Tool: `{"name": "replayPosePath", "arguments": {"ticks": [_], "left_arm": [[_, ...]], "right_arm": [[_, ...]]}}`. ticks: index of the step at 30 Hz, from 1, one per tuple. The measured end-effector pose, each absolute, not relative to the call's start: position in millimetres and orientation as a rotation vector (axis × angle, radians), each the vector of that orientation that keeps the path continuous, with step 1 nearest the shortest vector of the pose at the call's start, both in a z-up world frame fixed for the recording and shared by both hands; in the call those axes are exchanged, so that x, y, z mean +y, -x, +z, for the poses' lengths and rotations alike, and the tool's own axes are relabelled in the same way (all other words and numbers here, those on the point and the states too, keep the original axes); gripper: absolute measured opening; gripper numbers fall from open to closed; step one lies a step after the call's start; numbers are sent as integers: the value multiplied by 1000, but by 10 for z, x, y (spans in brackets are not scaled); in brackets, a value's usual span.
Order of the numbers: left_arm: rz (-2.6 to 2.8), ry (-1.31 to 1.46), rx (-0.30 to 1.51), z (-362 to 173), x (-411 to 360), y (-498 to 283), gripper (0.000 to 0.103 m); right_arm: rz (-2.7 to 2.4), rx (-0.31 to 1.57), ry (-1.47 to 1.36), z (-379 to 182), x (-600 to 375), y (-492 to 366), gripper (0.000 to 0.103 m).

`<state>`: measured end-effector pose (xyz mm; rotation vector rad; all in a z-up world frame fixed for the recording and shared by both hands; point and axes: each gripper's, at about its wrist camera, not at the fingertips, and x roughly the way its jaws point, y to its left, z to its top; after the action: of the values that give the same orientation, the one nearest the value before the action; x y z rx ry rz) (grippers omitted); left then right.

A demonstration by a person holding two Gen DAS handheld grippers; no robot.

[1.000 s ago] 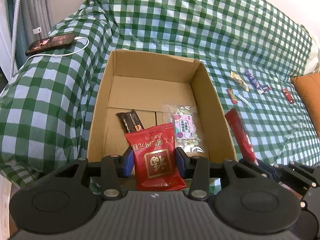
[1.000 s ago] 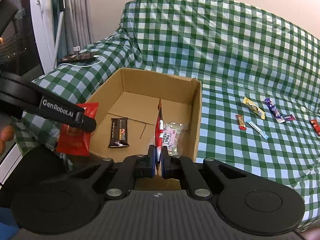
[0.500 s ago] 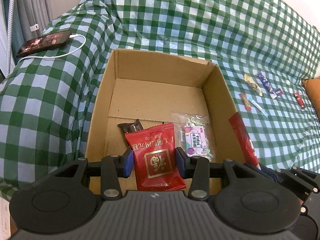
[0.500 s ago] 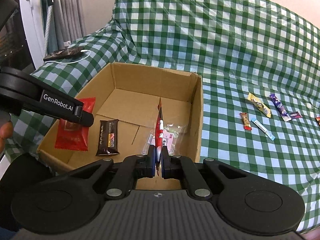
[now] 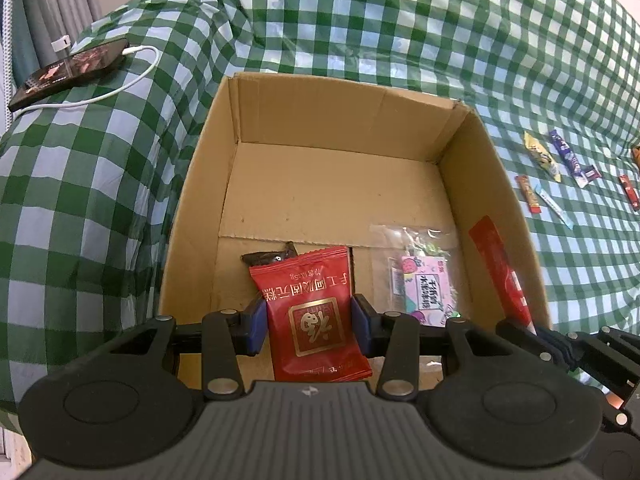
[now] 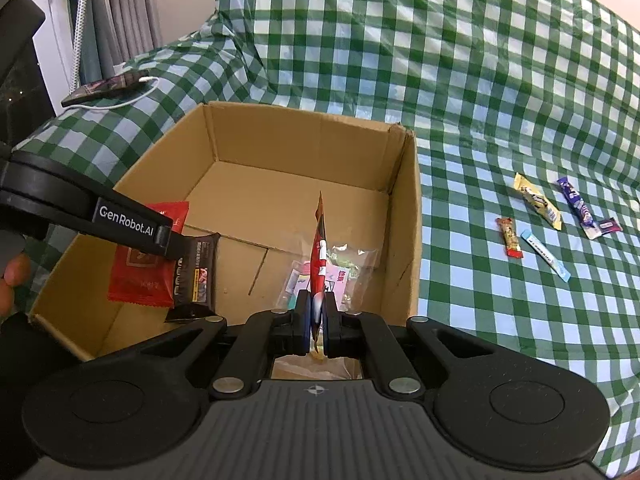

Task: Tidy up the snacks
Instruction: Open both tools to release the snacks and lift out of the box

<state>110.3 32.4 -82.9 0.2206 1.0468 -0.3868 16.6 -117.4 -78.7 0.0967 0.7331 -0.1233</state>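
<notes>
1. We see an open brown cardboard box (image 5: 332,184) mid-frame. On its floor lie a dark brown wrapped bar (image 6: 196,272) and a clear plastic bag of pink-labelled sweets (image 5: 424,280).
2. Left gripper (image 5: 308,324) clamps a flat red foil snack packet (image 5: 312,312) above the box's near edge.
3. Right gripper (image 6: 316,312) pinches a long red stick packet (image 6: 319,256) edge-on, over the box.
4. Small wrappers (image 6: 536,204) at right: print unreadable.

Change log, my view: left claw (image 5: 308,328) with red packet (image 5: 310,312) has advanced from outside the cardboard box (image 5: 400,120) rim to over its floor, covering more of the dark bar (image 6: 194,272). Right claw (image 6: 315,316) with red stick (image 6: 319,256) has closed in over the box too.
</notes>
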Motion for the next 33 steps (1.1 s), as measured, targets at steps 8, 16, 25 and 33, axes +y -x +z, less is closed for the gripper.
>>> {"name": "replayPosePath", "arguments": {"ticks": [8, 16, 25, 33], "left_arm": [[-384, -255, 1034, -904, 253, -1240, 78], [-337, -325, 1020, -889, 366, -1012, 103], [-304, -285, 1061, -694, 642, -510, 103], [-300, -285, 992, -408, 789, 6, 103]], "right_arm": [[-122, 765, -129, -934, -1325, -323, 11], [-121, 785, -89, -841, -1204, -154, 81], [-139, 737, -110, -623, -951, 324, 93], [-163, 649, -73, -409, -851, 817, 98]]}}
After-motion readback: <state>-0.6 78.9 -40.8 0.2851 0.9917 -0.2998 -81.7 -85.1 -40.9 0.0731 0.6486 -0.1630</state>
